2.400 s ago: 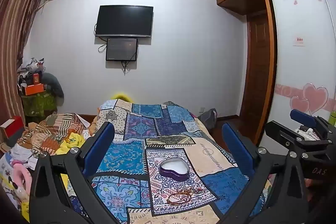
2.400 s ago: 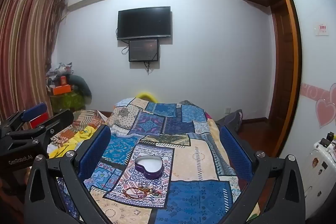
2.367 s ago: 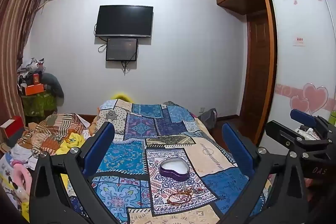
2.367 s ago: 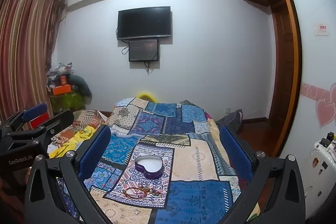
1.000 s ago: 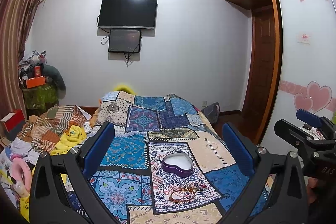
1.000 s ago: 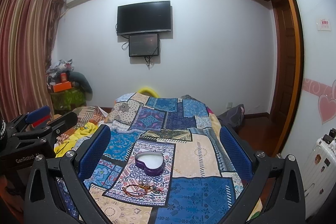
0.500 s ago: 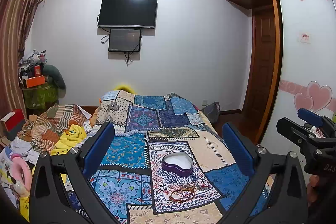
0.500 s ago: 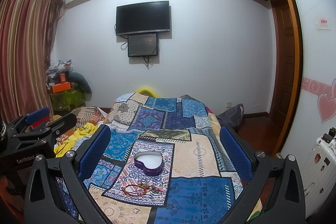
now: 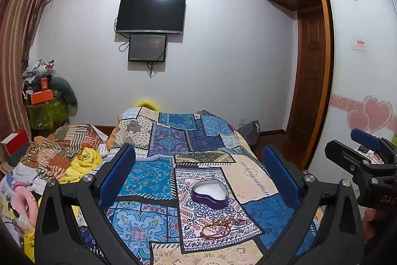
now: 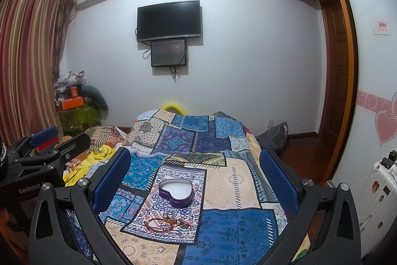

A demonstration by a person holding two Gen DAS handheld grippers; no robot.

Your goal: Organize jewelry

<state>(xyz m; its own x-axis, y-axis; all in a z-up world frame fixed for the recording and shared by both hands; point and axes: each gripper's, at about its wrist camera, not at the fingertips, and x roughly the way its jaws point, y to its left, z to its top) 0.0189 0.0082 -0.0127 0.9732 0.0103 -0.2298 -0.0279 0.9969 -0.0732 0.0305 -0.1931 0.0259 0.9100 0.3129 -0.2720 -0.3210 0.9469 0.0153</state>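
While the patchwork bedspread (image 9: 158,180) fills both views, the left gripper (image 9: 198,175) and right gripper (image 10: 196,175) hover above it with jaws spread wide and empty, the heart-shaped purple tin (image 10: 175,192) lying open just beyond the tangled bracelets (image 10: 165,224).

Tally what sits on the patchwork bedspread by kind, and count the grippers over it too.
Heart-shaped purple tin, open: 1
Tangled pile of beaded jewelry, pieces too tangled to count: 1
Grippers, left gripper and right gripper, both open and empty: 2
Total: 4
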